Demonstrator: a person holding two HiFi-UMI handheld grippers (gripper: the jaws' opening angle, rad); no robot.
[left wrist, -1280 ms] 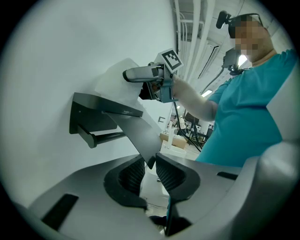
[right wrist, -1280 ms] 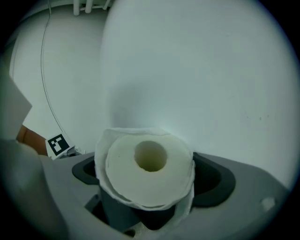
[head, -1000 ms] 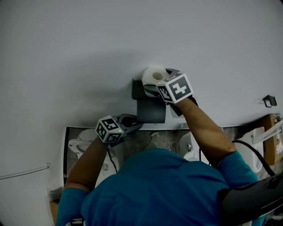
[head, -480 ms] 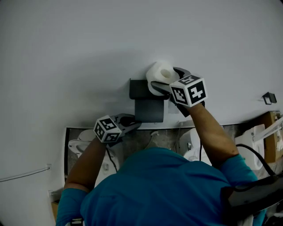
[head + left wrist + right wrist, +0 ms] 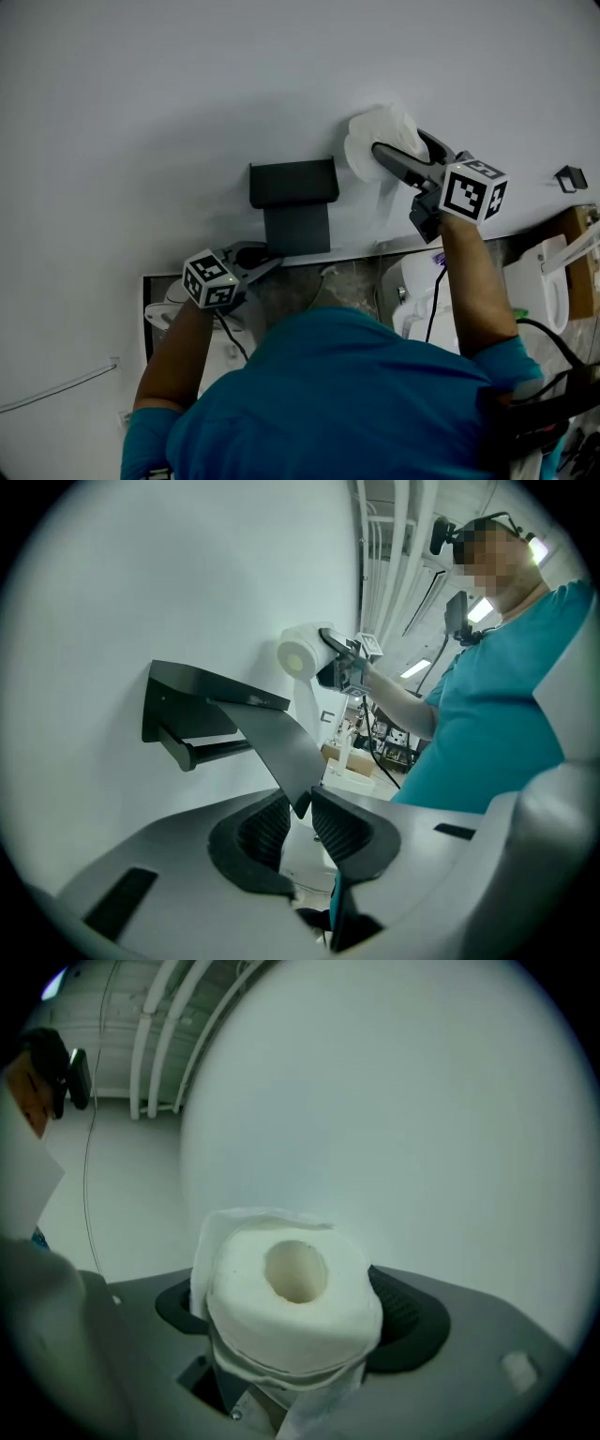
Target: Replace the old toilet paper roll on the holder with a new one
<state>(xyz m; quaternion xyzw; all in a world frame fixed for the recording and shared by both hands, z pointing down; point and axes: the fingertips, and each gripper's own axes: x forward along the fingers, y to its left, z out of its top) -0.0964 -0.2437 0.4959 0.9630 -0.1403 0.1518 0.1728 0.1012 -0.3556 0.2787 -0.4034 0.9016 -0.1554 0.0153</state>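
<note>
Since a second ago: the right gripper (image 5: 394,141) has carried the toilet paper roll (image 5: 367,141) off the holder (image 5: 292,182) and up to the right along the wall (image 5: 169,112); its jaws have closed in a little, with the roll between them. The left gripper (image 5: 270,264) has not shifted. Head view: the roll is well clear of the holder, a loose tail (image 5: 384,204) hanging below it. The cover flap (image 5: 296,230) stands out from the wall toward the left gripper. Left gripper view: the jaws are nearly together and pinch the flap's lower corner. Probably this keeps the flap raised so that the spindle bar (image 5: 220,750), now bare, stays reachable. Right gripper view: the jaws are set wide, with the pads pressed into both flanks of the roll, slightly squashing it; the core hole faces the camera. A side grip suits sliding it off the bar. Judgement: the old roll is removed, the new one not yet fetched. No new roll is visible.
</note>
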